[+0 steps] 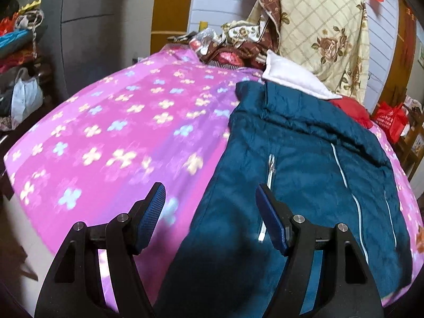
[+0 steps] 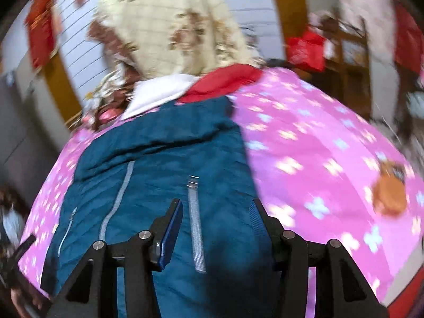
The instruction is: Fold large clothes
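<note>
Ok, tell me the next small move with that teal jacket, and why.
Probably lower the right tool onto the near right edge of the teal jacket and close. The jacket lies folded narrow on the pink sheet; both tools are open and empty, and the left tool straddles its left edge.

A pink flowered bedsheet (image 1: 111,122) covers the bed, with a cream rose-patterned quilt (image 1: 323,26) heaped at its far end, a white pillow (image 1: 294,79) against that quilt, and a red bag (image 1: 392,119) beside the bed.
</note>
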Motion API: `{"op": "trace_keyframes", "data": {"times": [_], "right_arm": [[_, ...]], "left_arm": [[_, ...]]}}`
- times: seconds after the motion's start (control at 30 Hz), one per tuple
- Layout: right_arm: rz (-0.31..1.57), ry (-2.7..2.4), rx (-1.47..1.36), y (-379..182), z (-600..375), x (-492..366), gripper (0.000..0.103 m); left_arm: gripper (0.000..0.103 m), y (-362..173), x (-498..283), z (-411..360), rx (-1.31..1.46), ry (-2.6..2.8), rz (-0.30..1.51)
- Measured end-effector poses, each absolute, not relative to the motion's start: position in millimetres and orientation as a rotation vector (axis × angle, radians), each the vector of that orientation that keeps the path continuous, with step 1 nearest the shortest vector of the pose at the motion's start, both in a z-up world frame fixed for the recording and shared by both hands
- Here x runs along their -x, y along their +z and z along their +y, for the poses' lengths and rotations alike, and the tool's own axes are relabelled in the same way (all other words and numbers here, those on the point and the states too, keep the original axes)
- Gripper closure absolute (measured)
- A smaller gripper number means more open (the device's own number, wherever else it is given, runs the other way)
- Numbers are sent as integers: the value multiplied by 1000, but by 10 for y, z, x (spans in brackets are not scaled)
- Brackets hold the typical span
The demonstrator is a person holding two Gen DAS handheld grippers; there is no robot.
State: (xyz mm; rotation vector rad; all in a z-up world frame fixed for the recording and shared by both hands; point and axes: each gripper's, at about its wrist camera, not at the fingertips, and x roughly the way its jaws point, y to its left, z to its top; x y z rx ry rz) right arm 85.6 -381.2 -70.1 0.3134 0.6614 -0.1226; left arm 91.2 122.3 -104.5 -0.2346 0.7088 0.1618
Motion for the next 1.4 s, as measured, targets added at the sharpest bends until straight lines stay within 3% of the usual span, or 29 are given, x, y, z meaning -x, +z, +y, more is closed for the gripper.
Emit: {"op": "trace_keyframes", "data": {"times": [0.27, 0.77, 1.4], "right_arm": [[750, -105, -425, -1003, -4339, -603, 53], [886, -54, -504, -1466, -4551, -925, 53], [939, 183, -707, -1658, -4531, -955, 52]], "left_arm": [[32, -1031, -837, 1407, 277, 145, 804], [32, -1556, -1583, 1702, 541, -121, 1044], [32, -1750, -1149, 1874, 927, -461, 1022]]}}
